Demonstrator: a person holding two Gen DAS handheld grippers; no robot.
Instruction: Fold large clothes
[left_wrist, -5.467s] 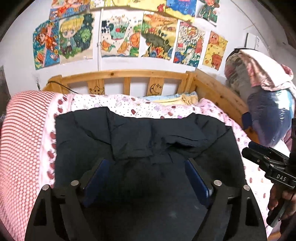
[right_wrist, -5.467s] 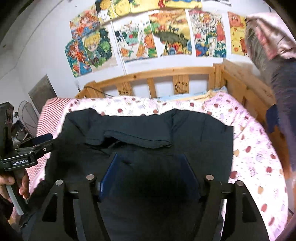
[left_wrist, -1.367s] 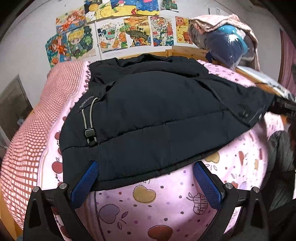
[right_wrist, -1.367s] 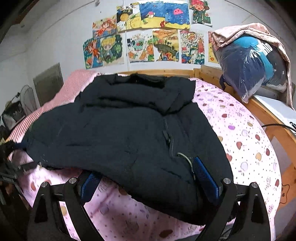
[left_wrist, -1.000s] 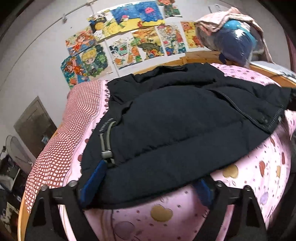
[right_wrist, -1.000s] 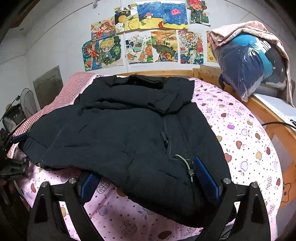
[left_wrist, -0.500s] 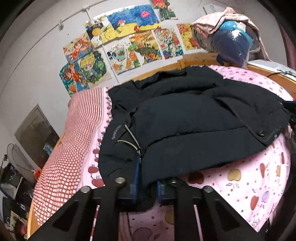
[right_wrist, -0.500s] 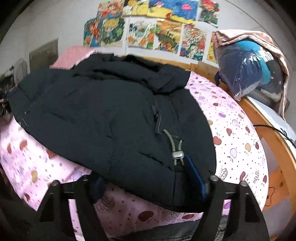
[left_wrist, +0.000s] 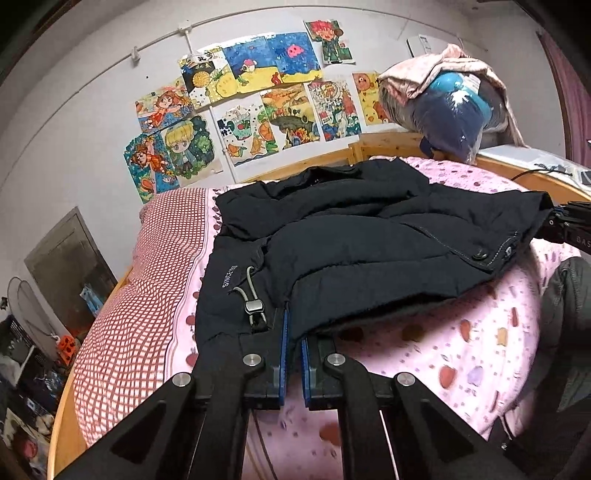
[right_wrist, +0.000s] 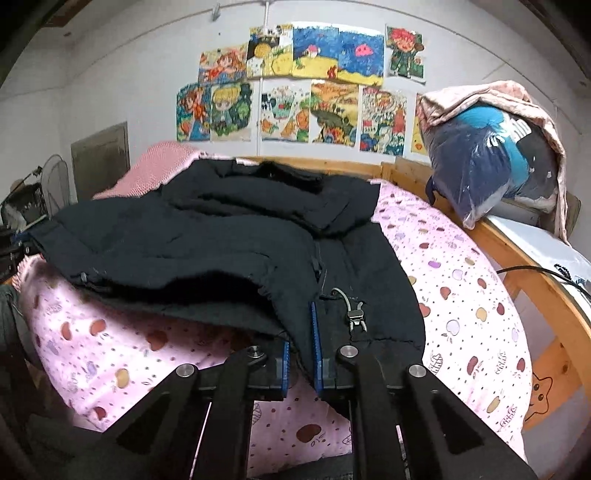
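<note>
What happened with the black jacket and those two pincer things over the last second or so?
Both closed on the black jacket: the left hand-held gripper and right hand-held gripper each now pinch a bottom hem corner, the edge lifting slightly. The jacket otherwise stays spread on the pink bedsheet.

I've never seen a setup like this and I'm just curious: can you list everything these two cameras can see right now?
Jacket: one, black, spread on the bed, near hem lifted.
Cord toggle: one at each hem corner, grey, beside the grippers.
Bed sheet: one, pink with fruit print, under the jacket.
Checked blanket: one, red and white, along the bed's left side.
Bed frame: one, light wood, around the mattress.
Drawings: about a dozen, brightly coloured, on the white wall.
Bag of clothes: one, clear plastic, dark blue contents, at the bed's right, under a pink cloth.
Fan: one, far left by the wall.
Left gripper: black with blue pads, shut on the jacket hem.
Right gripper: same, shut on the hem's other corner.
</note>
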